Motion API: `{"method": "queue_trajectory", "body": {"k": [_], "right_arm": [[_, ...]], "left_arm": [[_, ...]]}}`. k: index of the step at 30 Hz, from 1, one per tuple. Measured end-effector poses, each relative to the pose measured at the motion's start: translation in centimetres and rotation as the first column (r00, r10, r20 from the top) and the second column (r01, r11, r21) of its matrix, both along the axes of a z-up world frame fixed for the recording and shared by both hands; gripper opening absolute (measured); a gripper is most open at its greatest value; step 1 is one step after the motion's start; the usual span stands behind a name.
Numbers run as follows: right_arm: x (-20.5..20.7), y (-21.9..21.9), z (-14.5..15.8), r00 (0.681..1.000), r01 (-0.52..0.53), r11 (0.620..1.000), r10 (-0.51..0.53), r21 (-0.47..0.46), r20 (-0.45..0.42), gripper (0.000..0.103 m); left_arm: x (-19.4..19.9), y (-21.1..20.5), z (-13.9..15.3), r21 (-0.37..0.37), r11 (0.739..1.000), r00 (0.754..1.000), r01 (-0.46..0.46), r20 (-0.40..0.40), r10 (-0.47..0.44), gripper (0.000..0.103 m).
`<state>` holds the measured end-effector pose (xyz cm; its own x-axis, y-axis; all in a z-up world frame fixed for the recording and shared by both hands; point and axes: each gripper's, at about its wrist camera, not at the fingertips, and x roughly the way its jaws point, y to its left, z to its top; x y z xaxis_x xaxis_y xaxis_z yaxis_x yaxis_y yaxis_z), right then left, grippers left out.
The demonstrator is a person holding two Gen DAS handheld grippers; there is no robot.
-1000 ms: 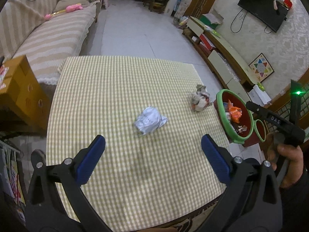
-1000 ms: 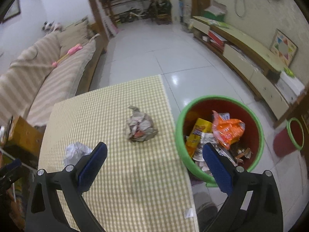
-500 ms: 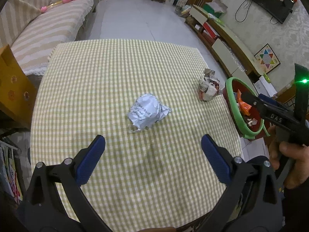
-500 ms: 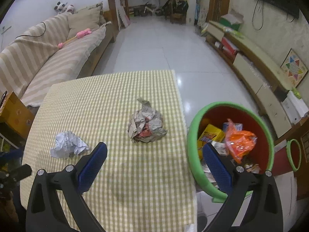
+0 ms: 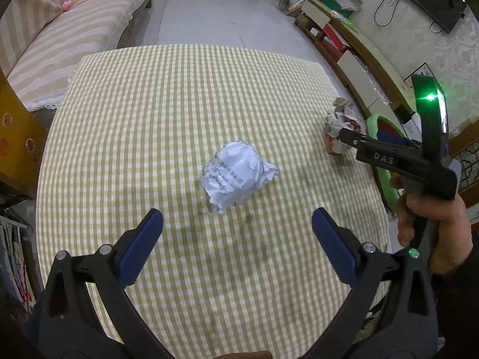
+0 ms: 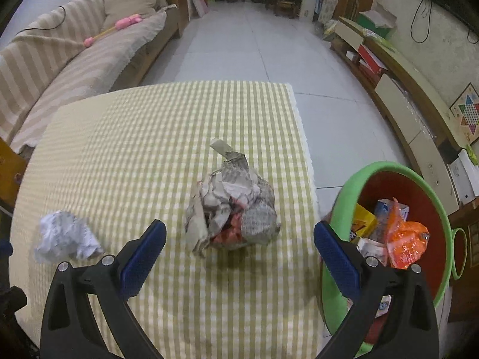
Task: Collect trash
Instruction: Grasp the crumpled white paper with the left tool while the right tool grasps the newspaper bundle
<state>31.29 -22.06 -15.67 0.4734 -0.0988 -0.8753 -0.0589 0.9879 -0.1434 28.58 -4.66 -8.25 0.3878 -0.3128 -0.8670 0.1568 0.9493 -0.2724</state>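
Note:
A crumpled white paper ball (image 5: 236,175) lies mid-table on the yellow checked cloth (image 5: 179,95), just ahead of my open, empty left gripper (image 5: 238,227). A crumpled newspaper wad (image 6: 232,209) with red bits lies near the table's right edge, just ahead of my open, empty right gripper (image 6: 239,239). The wad also shows in the left wrist view (image 5: 336,125), partly hidden by the right gripper's body. The white ball shows at the left of the right wrist view (image 6: 64,236). A green-rimmed red bin (image 6: 419,185) holding wrappers stands off the table's right edge.
A striped sofa (image 6: 74,56) runs along the left, with a pink toy (image 6: 119,27) on it. A wooden box (image 5: 15,137) stands at the table's left. A low TV cabinet (image 6: 404,95) lines the right wall. White tile floor lies beyond the table.
Both grippers have moved forward and lower toward the table. The white ball and the newspaper wad now sit closer to the open jaws. Nothing has been gripped.

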Motion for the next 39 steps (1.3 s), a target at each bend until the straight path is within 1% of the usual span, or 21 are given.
{"method": "queue_trajectory", "body": {"k": [2,3,5,6,7,10,16,23,24,26,27,29,32,33,34,39], "right_arm": [[0.6,-0.1,-0.6,1.000,0.001,1.000,-0.002,-0.008,-0.014,0.093],[0.9,-0.2,-1.1,1.000,0.002,1.000,-0.002,-0.007,-0.028,0.089],[1.3,-0.3,-1.5,0.999,0.003,1.000,-0.003,-0.012,-0.041,0.084],[1.5,-0.3,-1.8,0.999,0.004,1.000,-0.005,-0.022,-0.046,0.080],[1.8,-0.5,-2.1,0.998,0.005,1.000,-0.006,-0.021,-0.057,0.078],[2.0,-0.7,-2.6,0.997,0.002,1.000,-0.003,-0.006,-0.073,0.067],[1.8,-0.6,-3.1,0.996,-0.008,1.000,0.008,0.004,-0.086,0.062],[1.7,-0.7,-3.0,0.996,-0.008,1.000,0.008,0.009,-0.089,0.060],[1.7,-0.9,-3.0,0.996,-0.009,1.000,0.010,0.008,-0.090,0.060],[1.8,-0.7,-3.0,0.996,-0.014,1.000,0.014,0.008,-0.088,0.060],[1.8,-0.7,-3.0,0.996,-0.015,1.000,0.016,0.007,-0.089,0.059],[1.7,-0.5,-2.9,0.996,-0.017,1.000,0.017,0.006,-0.088,0.059],[1.7,-0.3,-2.9,0.996,-0.025,1.000,0.025,0.002,-0.088,0.057],[1.6,-0.3,-2.9,0.996,-0.029,1.000,0.029,-0.001,-0.088,0.056],[1.6,-0.2,-3.0,0.996,-0.034,0.999,0.034,-0.004,-0.086,0.056],[1.2,0.1,-3.1,0.996,-0.051,0.999,0.049,-0.018,-0.075,0.054]], "left_arm": [[0.6,-0.3,-0.3,0.000,1.000,1.000,0.001,-0.008,-0.001,0.097],[0.7,-0.3,-0.4,0.001,1.000,1.000,0.002,-0.007,-0.002,0.097],[1.0,-0.6,-0.4,0.003,1.000,1.000,0.006,-0.007,-0.006,0.097],[1.2,-0.7,-0.5,0.006,1.000,1.000,0.008,-0.011,-0.008,0.097],[1.4,-0.9,-0.7,0.010,1.000,1.000,0.010,-0.014,-0.010,0.097],[1.8,-1.2,-1.2,0.023,1.000,1.000,0.012,-0.017,-0.011,0.097],[3.0,-1.8,-2.4,0.031,0.999,0.999,0.018,-0.030,-0.017,0.097],[4.9,-2.0,-4.4,0.036,0.999,0.998,0.010,-0.069,-0.008,0.097],[5.2,-2.3,-4.9,0.038,0.999,0.997,0.010,-0.076,-0.007,0.096],[5.7,-2.7,-5.6,0.052,0.999,0.996,0.012,-0.089,-0.008,0.088],[5.8,-2.7,-5.8,0.053,0.999,0.996,0.012,-0.091,-0.007,0.086],[6.2,-2.8,-6.2,0.053,0.999,0.995,0.008,-0.101,-0.003,0.074],[6.6,-2.9,-6.6,0.046,0.999,0.995,0.005,-0.105,0.000,0.069],[6.6,-3.1,-6.6,0.055,0.998,0.995,0.013,-0.101,-0.007,0.067],[6.6,-3.4,-6.6,0.080,0.997,0.995,0.021,-0.101,-0.013,0.066],[6.7,-3.9,-6.7,0.108,0.993,0.996,0.038,-0.088,-0.029,0.065]]}}
